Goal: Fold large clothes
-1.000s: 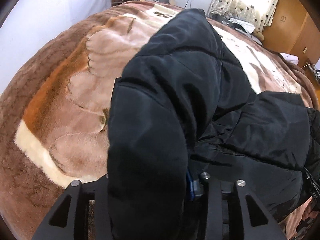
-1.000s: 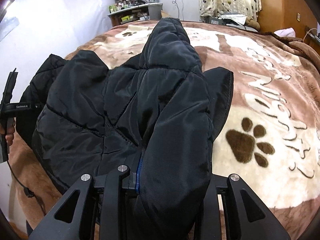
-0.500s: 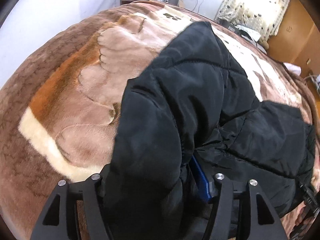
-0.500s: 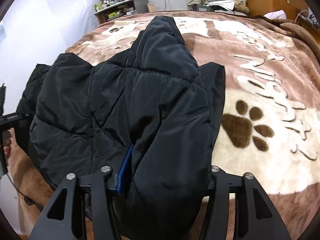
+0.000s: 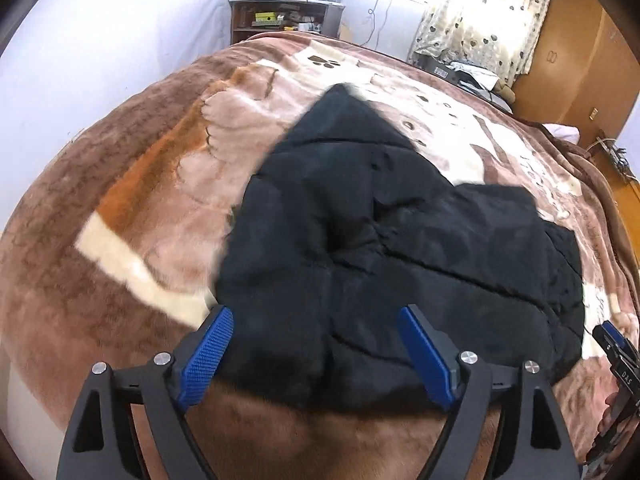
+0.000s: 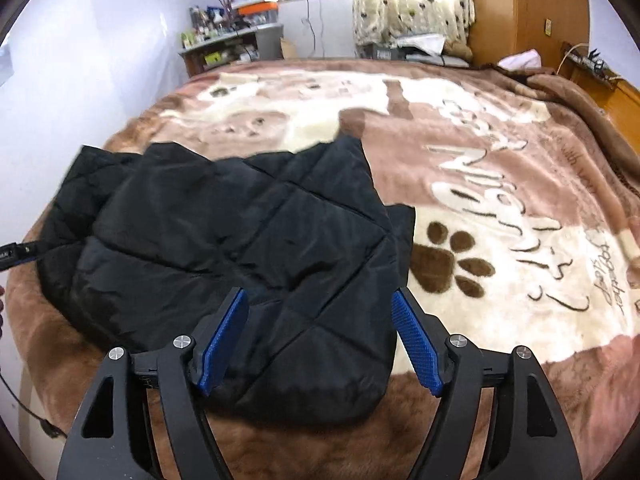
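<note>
A black quilted puffer jacket (image 5: 384,248) lies folded in a heap on the brown plush blanket (image 5: 132,200). It also shows in the right wrist view (image 6: 248,248). My left gripper (image 5: 316,320) is open and empty, its blue pads just above the jacket's near edge. My right gripper (image 6: 320,304) is open and empty over the jacket's near right corner. The right gripper's tip (image 5: 616,356) shows at the right edge of the left wrist view. The left gripper's tip (image 6: 16,254) shows at the left edge of the right wrist view.
The blanket (image 6: 500,220) has paw prints and lettering and covers the whole bed. A cluttered shelf (image 5: 280,16) stands by the far wall, beside a heart-patterned curtain (image 5: 480,20). A wooden wardrobe (image 6: 528,8) is at the far right.
Both grippers have opened and let go of the jacket's edge. The jacket has dropped flat onto the blanket, and both grippers have pulled back toward the near edge.
</note>
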